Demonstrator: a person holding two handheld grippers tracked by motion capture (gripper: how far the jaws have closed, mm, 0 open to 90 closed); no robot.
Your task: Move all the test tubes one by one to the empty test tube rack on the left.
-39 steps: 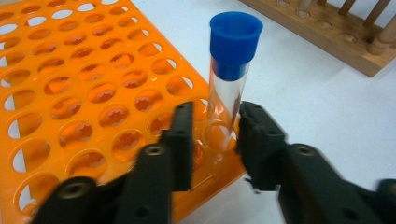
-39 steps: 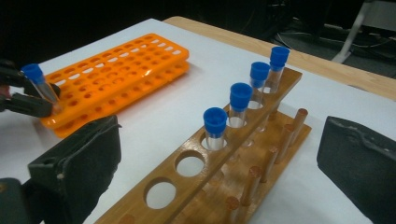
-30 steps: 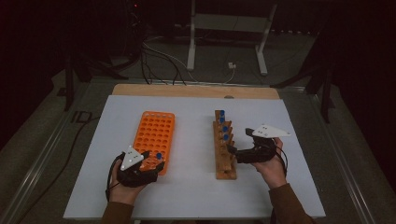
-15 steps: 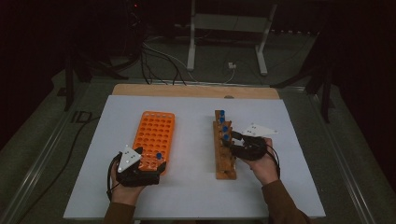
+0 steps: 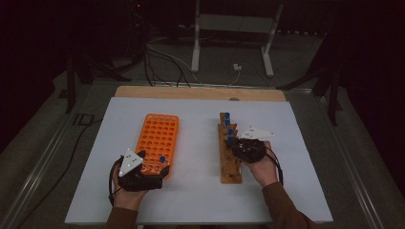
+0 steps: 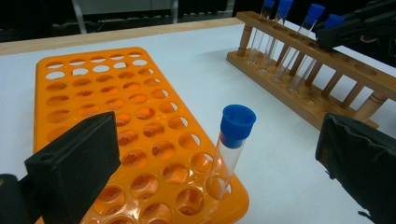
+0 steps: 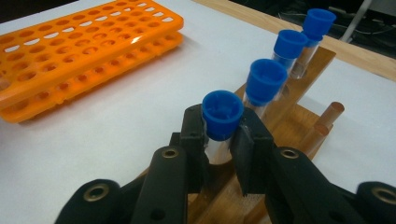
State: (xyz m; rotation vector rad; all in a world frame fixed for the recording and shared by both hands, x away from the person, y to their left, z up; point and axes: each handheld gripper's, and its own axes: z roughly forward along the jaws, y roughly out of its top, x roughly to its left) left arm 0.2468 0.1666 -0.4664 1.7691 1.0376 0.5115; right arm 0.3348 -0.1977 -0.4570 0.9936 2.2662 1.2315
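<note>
Your right gripper [image 7: 223,140] is clamped on the nearest of four blue-capped test tubes [image 7: 222,116] in the wooden rack [image 5: 228,152]; its jaws have just been closing, and the pads now press the glass just under the cap, one on each side. That tube stands in its hole in the rack, leaning slightly. The other three capped tubes [image 7: 266,81] stand in a row beyond it toward the far end of the rack, each in its own hole, close together but apart from one another. The near holes of the wooden rack show no tubes. In the high view the wooden rack lies right of centre on the white table [image 5: 200,200], running near to far, with your right hand at its right side about midway along. Your left gripper [image 6: 219,172] has its jaws spread wide; they have just been opening, and nothing is pressed between them. One blue-capped test tube [image 6: 232,144] stands between the pads without touching either, seated in a hole at the near right corner of the orange tube rack [image 5: 157,138] and tilted a little. The rest of the orange rack's holes are open. The orange rack lies left of centre on the table, well apart from the wooden rack, with your left hand at its near end. A wooden board [image 5: 200,93] edges the far side of the white surface.
</note>
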